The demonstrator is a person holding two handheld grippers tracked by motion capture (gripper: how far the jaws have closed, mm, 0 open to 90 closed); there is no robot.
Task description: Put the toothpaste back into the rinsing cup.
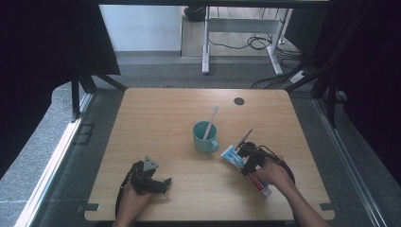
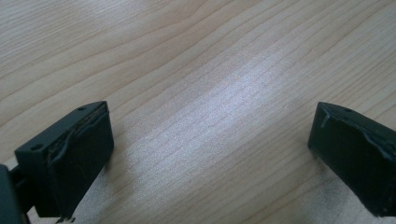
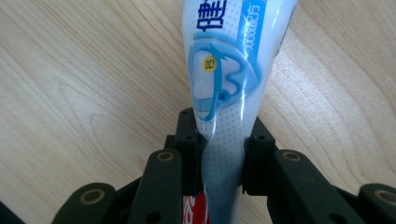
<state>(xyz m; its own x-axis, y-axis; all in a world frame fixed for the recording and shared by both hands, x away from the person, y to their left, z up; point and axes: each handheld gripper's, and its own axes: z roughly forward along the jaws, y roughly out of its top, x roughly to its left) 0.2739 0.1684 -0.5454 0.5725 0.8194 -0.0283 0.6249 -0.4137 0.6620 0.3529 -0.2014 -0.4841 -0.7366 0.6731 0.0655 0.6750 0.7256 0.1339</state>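
A white and blue toothpaste tube (image 1: 235, 156) with a red end lies near the table's front right, beside a teal mug (image 1: 205, 136). My right gripper (image 1: 249, 161) is shut on the tube. In the right gripper view the two black pads press the tube (image 3: 226, 93) from both sides near its middle, and its flat end points away over the wood. A toothbrush (image 1: 211, 122) stands tilted in the mug. My left gripper (image 1: 163, 184) rests at the front left, open; the left gripper view has its fingers (image 2: 77, 149) wide apart over bare wood.
The wooden table (image 1: 161, 118) has a small dark round disc (image 1: 239, 100) near its far edge. Beyond the table stand a desk frame and cables on the floor (image 1: 255, 42). Dark curtains hang on both sides.
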